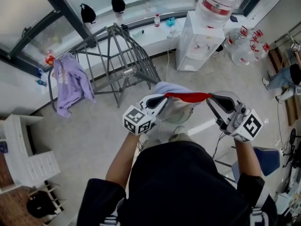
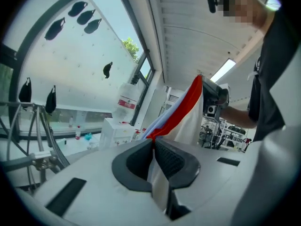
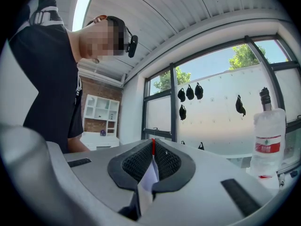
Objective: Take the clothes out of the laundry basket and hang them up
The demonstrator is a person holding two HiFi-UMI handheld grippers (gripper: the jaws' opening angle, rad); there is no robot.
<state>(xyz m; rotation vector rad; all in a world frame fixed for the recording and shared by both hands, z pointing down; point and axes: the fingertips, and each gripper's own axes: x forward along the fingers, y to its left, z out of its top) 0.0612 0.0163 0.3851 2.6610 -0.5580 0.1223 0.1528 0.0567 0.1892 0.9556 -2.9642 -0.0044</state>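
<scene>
Two grippers: my left gripper [image 1: 163,99] and my right gripper [image 1: 210,98] are both held out in front of my chest, level with each other and apart.
Left grip: my left gripper is clamped on one end of the garment [image 1: 188,97]. In the left gripper view the cloth [image 2: 186,107] is pinched between the dark pads, with no gap beside it.
Right grip: my right gripper is clamped on the other end. In the right gripper view a thin red edge and a white fold [image 3: 149,175] are squeezed between the ribbed pads.
Garment: pale blue and white with a red band. It is pulled fairly taut between the two grippers and off the floor. The red band forms the top edge and the pale cloth sags below it.
Drying rack: the grey metal drying rack [image 1: 117,55] stands by the window, ahead and to my left, well apart from the cloth I hold.
On the rack: a purple garment [image 1: 70,81] is draped over its left end and hangs down the side.
Ahead right: a white water dispenser [image 1: 197,44] stands against the window ledge, with a large clear bottle [image 1: 218,1] on top.
</scene>
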